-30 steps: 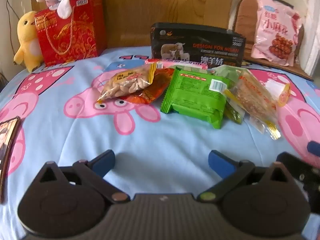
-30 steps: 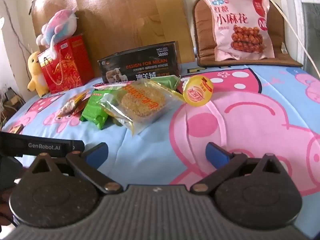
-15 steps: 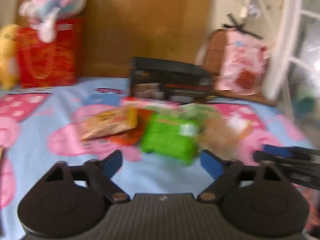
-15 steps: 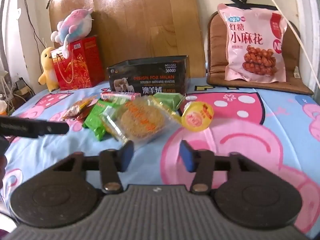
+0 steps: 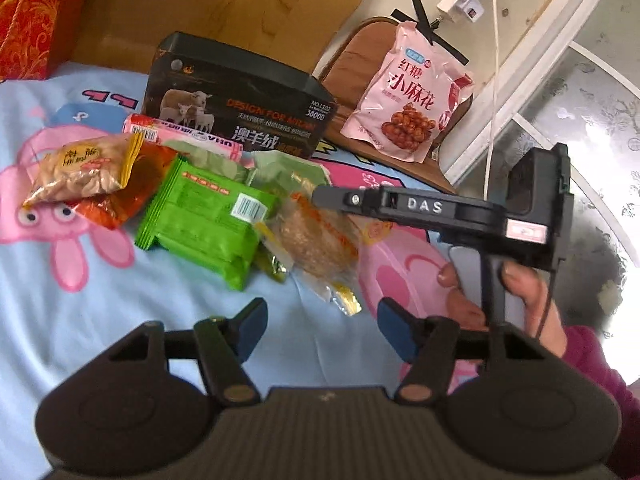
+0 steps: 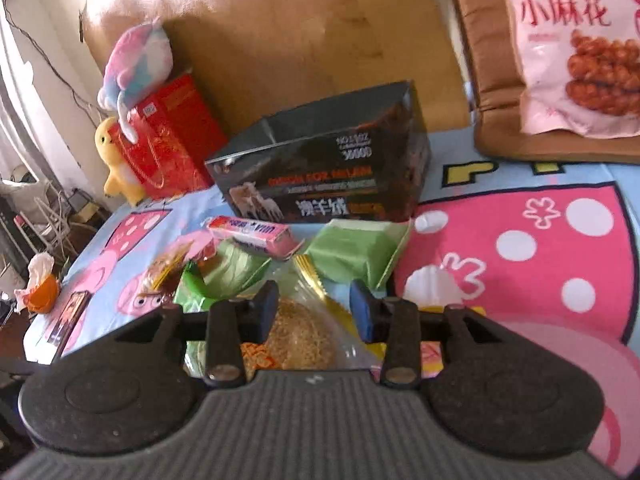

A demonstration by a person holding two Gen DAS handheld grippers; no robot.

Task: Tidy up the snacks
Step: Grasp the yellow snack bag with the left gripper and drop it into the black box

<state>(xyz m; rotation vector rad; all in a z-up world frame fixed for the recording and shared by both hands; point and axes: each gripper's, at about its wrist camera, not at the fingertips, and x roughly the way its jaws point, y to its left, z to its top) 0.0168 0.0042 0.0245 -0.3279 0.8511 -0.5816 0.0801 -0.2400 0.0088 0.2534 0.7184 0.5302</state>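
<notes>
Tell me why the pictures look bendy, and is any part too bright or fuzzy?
Left wrist view: the fisheye lens curves the edges, and daylight whites out the window; the green snack pack looks sharp. Right wrist view: softer all over, the print on the black box smears, and glare washes the brown board behind it.

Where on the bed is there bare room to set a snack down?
Free: the blue sheet in front of the green pack, and the pink spotted patch right of the black box. Crowded: the pile between the peanut bag and the sesame cake.
</notes>
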